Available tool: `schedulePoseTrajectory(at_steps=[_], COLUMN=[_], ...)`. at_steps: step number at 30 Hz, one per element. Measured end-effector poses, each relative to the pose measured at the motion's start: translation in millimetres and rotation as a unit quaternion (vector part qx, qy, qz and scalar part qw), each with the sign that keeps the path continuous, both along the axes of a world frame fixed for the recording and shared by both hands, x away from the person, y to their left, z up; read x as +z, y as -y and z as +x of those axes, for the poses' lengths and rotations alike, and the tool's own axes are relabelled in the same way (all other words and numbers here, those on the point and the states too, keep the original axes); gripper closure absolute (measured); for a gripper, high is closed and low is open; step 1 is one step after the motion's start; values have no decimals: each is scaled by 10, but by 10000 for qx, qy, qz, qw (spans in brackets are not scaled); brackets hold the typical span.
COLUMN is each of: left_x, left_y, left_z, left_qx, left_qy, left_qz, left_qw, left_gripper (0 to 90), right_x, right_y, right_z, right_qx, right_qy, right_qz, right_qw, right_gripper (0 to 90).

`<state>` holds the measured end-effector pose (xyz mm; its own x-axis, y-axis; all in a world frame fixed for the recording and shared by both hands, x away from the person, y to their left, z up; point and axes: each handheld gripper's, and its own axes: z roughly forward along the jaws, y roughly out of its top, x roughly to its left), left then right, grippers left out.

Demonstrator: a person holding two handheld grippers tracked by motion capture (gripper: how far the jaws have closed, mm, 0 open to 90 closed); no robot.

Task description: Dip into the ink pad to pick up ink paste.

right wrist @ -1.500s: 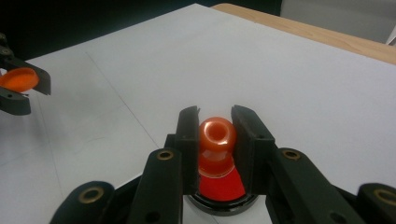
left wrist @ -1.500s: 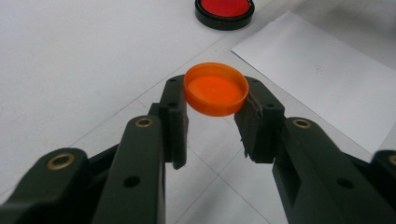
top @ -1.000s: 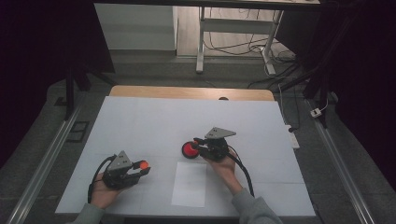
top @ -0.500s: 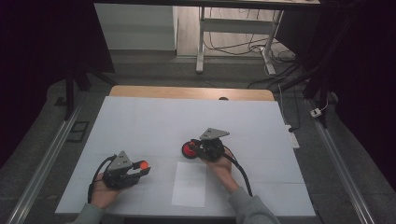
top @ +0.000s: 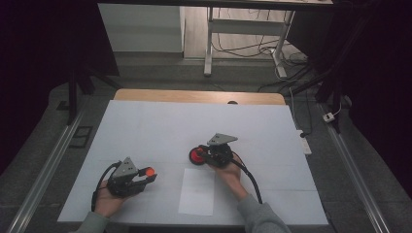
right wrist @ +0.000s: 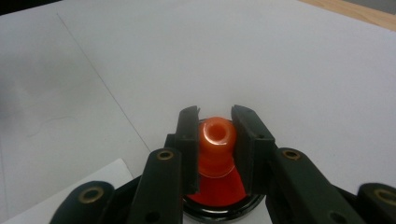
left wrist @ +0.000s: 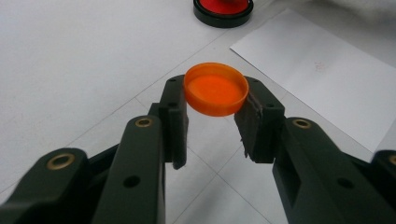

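My left gripper (top: 148, 174) rests at the near left of the table, shut on a round orange cap (top: 149, 171). In the left gripper view the cap (left wrist: 215, 88) is pinched by its rim between the two pads, open side up, at my left gripper (left wrist: 217, 94). My right gripper (top: 200, 155) is at mid-table and points left. It is shut on an orange stamp knob (right wrist: 215, 135) that stands over a red ink pad (right wrist: 219, 205) with a black rim. My right gripper (right wrist: 216, 113) clasps the knob from both sides. The red ink pad (top: 196, 156) (left wrist: 223, 7) lies on the table.
A white sheet of paper (top: 197, 191) (left wrist: 322, 70) lies between the two hands near the front edge; its corner (right wrist: 93, 179) is just beside the ink pad. The white table cover (top: 160, 126) stretches back to a wooden edge (top: 194, 95). Cables trail from both grippers.
The right gripper has edged slightly left with the knob in its grip. The left gripper and its cap have stayed put.
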<state>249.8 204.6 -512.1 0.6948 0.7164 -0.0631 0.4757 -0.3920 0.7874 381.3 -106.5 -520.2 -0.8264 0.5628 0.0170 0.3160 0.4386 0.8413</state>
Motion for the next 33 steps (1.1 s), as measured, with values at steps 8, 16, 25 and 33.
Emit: schedulePoseTrajectory(at_steps=[8,16,25,33], left_x=[2,3,3,2], left_y=[-4,-5,2,6], left_z=[-2,-4,-7,-8], left_qx=[11,14,1,2], left_qy=[1,5,5,3], left_qz=[-9,-11,-4,-3], left_qw=[10000,10000,10000,10000], left_gripper=[640,640,640,640], right_x=[-54,-61,-68,-60], right_y=[-27,-38,-45,-40], right_z=[17,-3,-7,-3], right_qx=[-34,-38,-41,-39], right_qy=[-6,96,102,72], right_qz=[-81,-179,-144,-198], right_qw=[10000,9998,9998,9998], right_gripper=[721,724,727,727])
